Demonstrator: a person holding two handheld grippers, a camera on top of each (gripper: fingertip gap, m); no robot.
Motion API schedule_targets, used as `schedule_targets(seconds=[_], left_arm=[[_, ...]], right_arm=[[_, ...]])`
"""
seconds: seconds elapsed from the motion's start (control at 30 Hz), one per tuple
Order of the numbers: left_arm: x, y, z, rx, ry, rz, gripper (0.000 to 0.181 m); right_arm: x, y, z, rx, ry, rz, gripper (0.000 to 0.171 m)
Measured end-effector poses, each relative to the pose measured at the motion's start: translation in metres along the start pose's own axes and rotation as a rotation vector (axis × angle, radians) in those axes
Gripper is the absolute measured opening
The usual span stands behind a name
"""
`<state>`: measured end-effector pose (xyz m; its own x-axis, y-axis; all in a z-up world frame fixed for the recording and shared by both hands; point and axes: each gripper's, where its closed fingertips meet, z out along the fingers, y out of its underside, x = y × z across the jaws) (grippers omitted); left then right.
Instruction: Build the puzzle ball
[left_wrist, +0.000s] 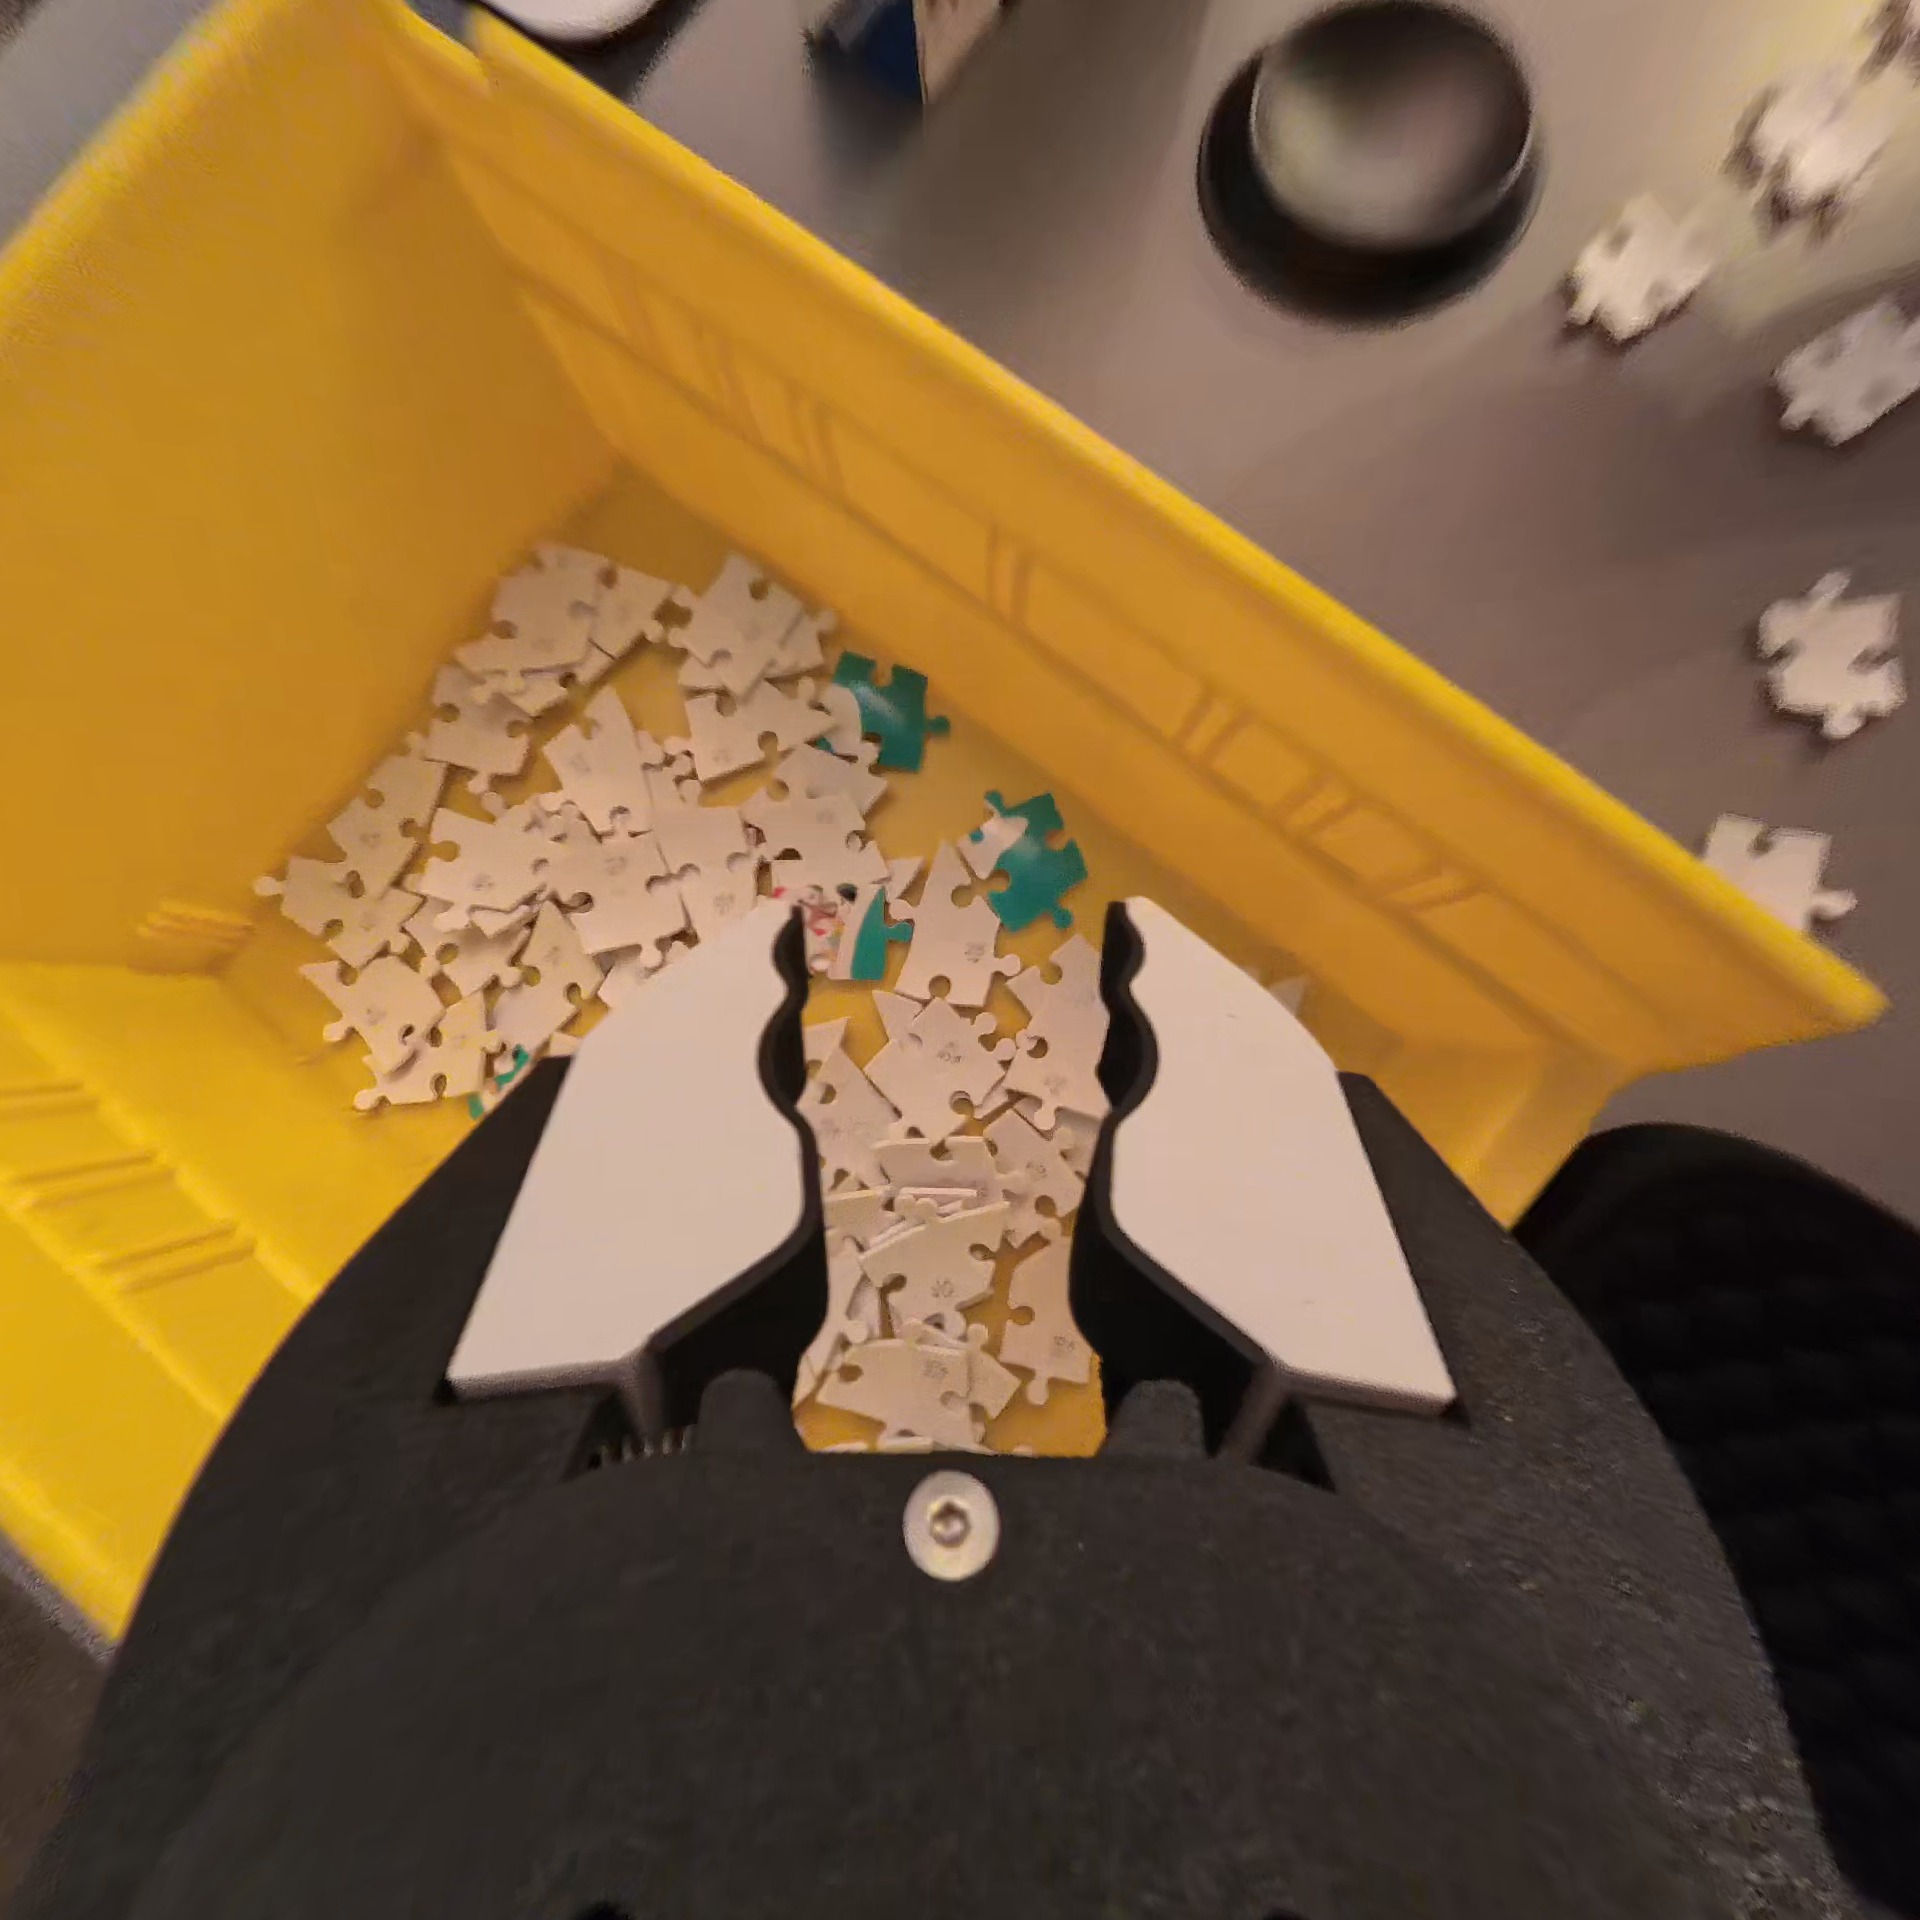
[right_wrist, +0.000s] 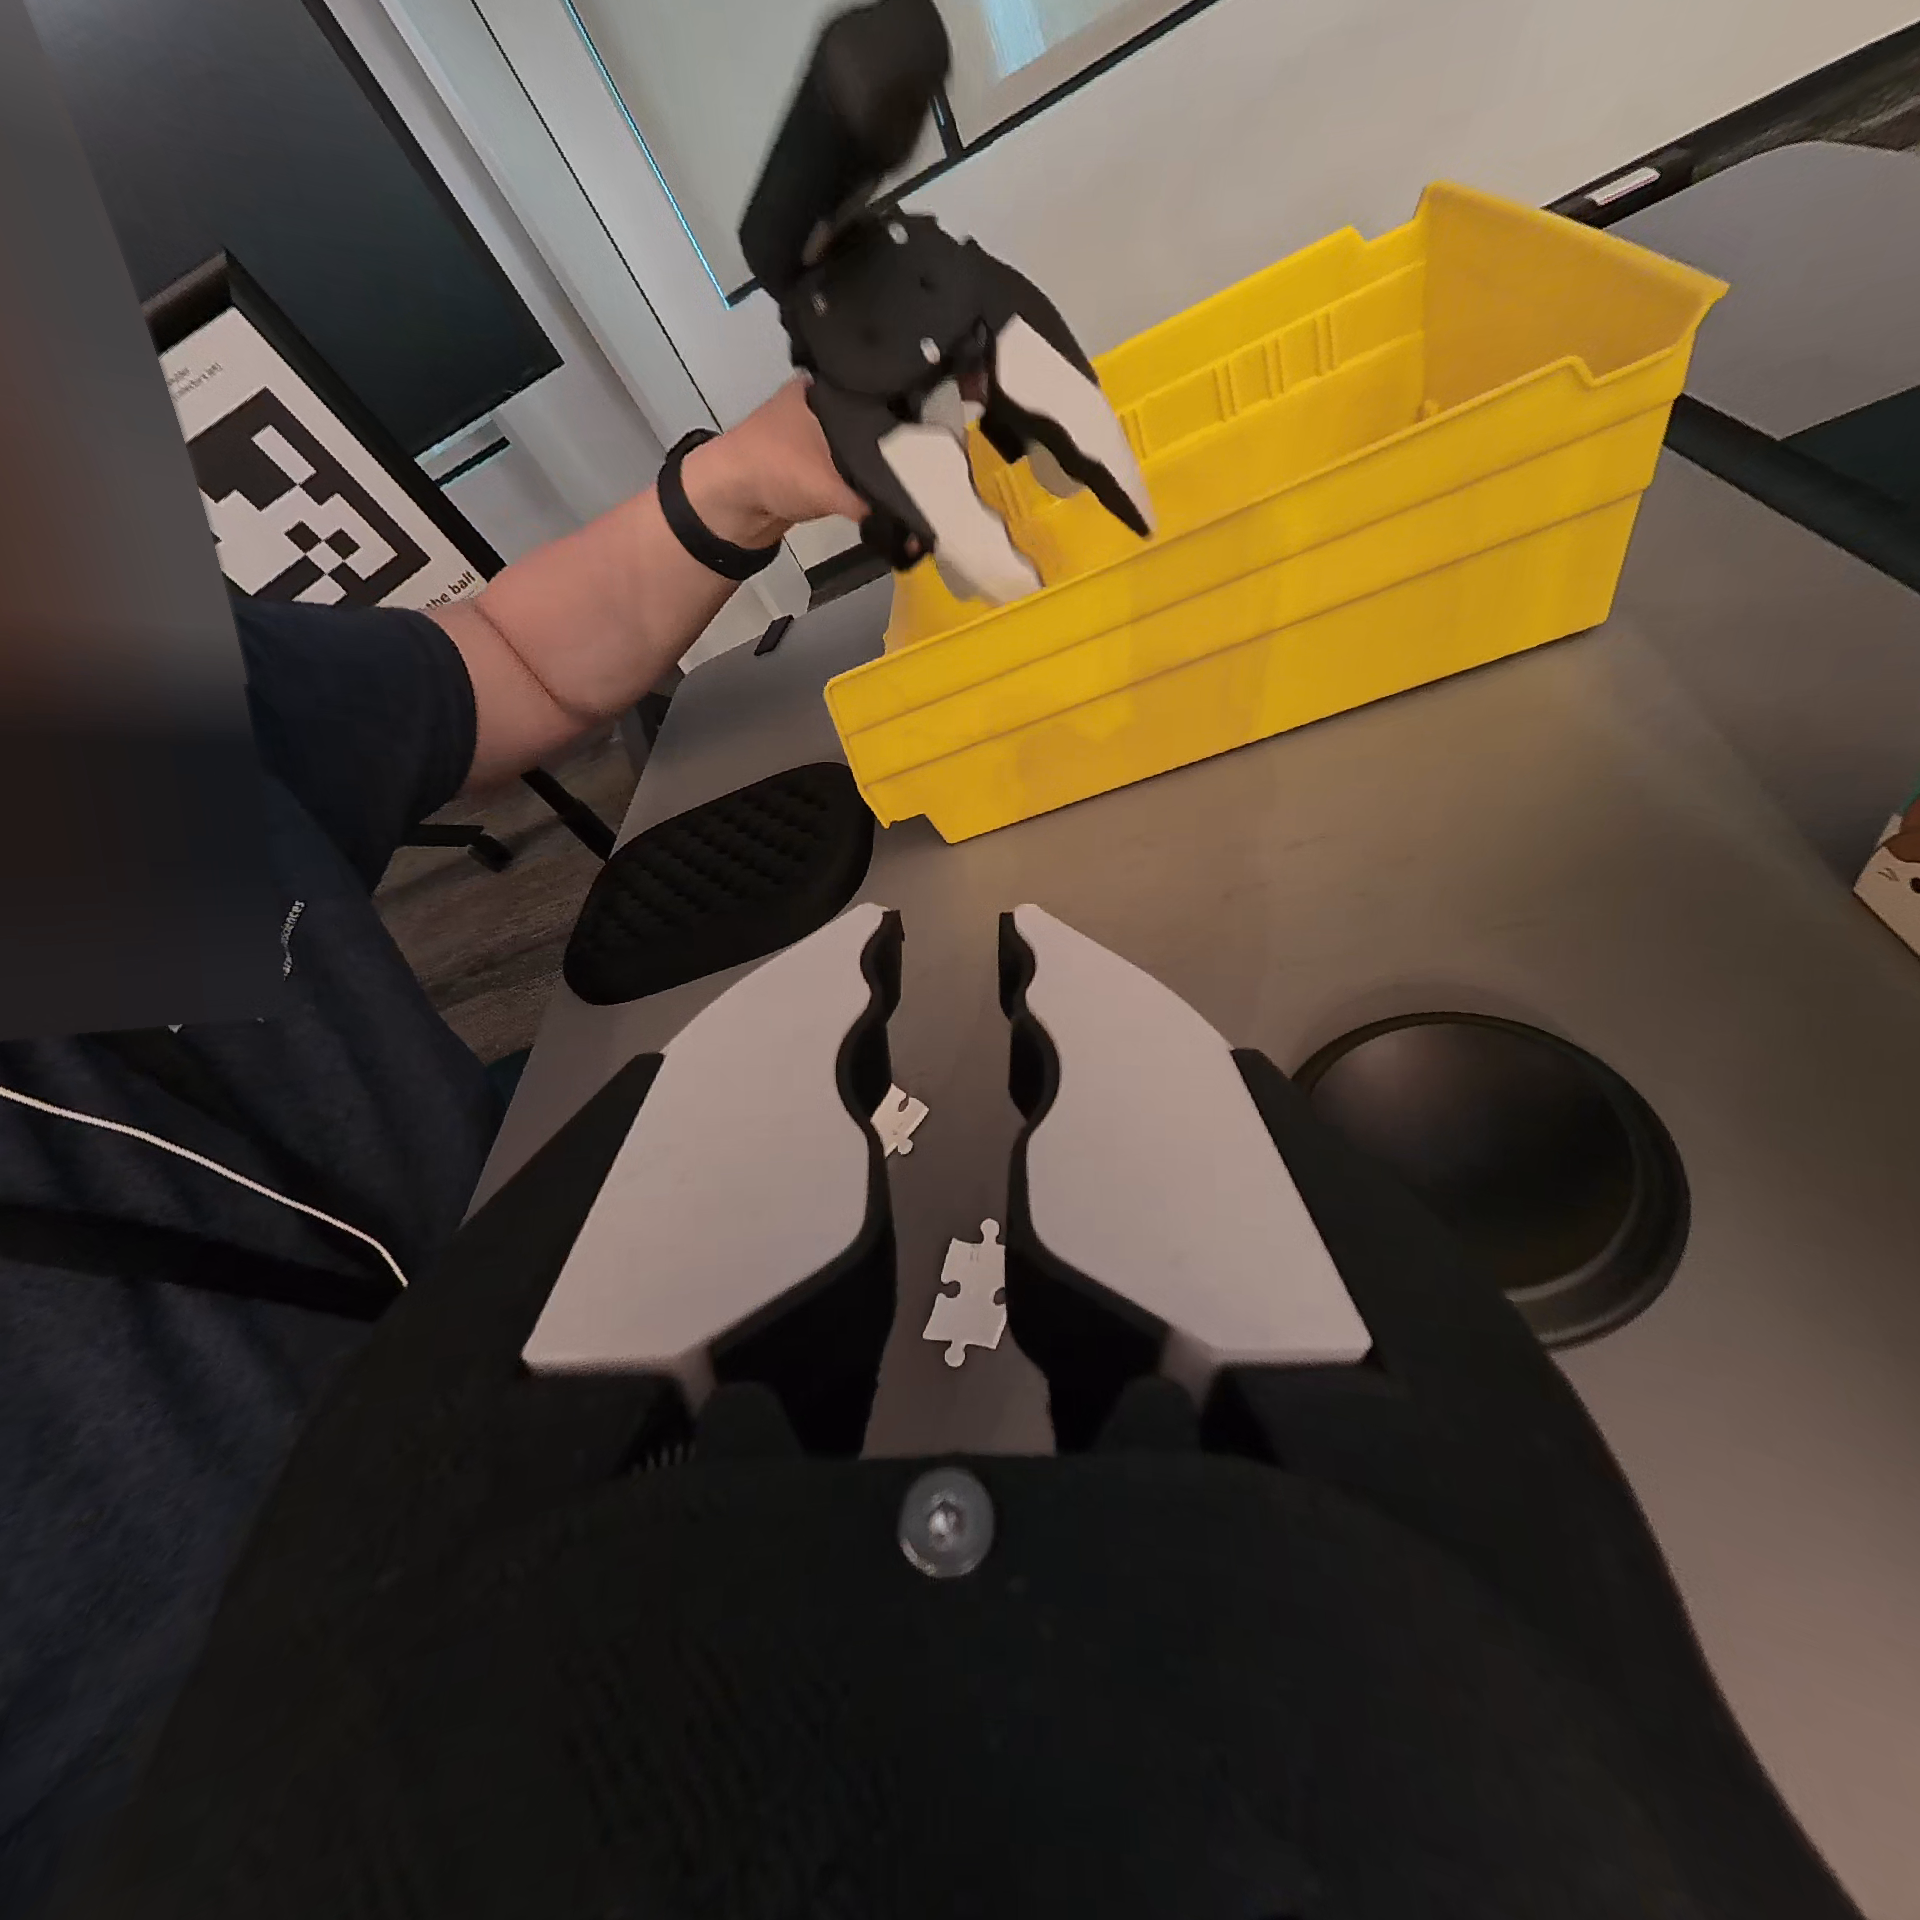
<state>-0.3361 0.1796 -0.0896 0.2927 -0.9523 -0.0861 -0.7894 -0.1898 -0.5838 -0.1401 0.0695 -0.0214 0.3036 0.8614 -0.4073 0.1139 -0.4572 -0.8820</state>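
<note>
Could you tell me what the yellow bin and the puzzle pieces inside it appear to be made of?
The yellow bin looks like moulded plastic with a smooth, slightly glossy finish: its walls carry moulded ribs and slots. The puzzle pieces look thin, matte and pale grey-beige on their backs, possibly card or thin plastic; a few show a glossy teal printed face. The blur leaves their material open.

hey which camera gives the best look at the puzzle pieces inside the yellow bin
The left wrist view. It looks straight down into the yellow bin, showing the heaped puzzle pieces, mostly blank side up, a few teal. The right wrist view sees the bin from the side, so its walls hide them.
</note>
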Motion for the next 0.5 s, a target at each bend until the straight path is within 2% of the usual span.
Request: schedule_targets(seconds=[0.13,0.4,0.5], left_arm=[[0.017,0.006,0.025,-0.126,0.037,0.1,0.063],[0.023,0.015,0.051,-0.211,0.119,0.179,0.044],[0.021,0.019,0.058,-0.239,0.139,0.206,0.043]], right_arm=[[0.0,-0.001,-0.003,0.0,0.007,-0.004,0.019],[0.0,0.002,-0.005,-0.014,0.004,-0.004,0.019],[0.0,0.003,-0.005,-0.022,0.004,-0.005,0.019]])
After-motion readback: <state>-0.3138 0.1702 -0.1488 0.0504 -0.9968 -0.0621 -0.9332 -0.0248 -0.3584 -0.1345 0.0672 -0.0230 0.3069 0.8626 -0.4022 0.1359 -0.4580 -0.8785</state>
